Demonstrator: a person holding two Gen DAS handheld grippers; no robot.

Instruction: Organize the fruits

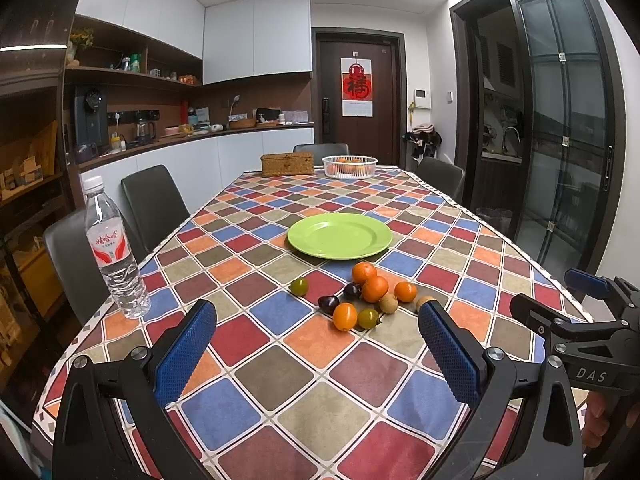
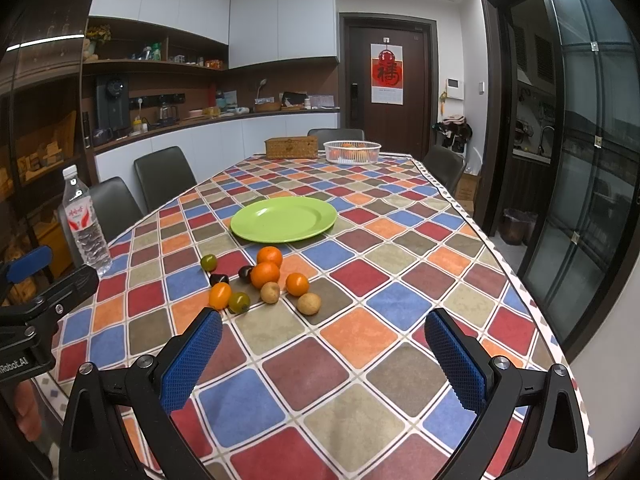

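Checkered tablecloth (image 1: pixel 320 360) covers the dining table and serves as the work surface. Small fruits form a loose cluster (image 1: pixel 368 294) on the cloth, just on the near side of the green plate (image 1: pixel 340 235): three oranges, an orange tomato, two green tomatoes, two dark plums and two brown round fruits, several touching. The plate is bare and nearest the cluster, so it is judged the likely destination. Beyond the plate, at the far end, stand a white basket (image 1: pixel 350 166) containing fruit and a wicker box (image 1: pixel 287 163). Left of the plate, near the table edge, stands a water bottle (image 1: pixel 114 252). The left gripper (image 1: pixel 318 354) and the right gripper (image 2: pixel 324 364) hover on the near side of the plate, jaws wide apart and holding nothing, positioned for a first pick.
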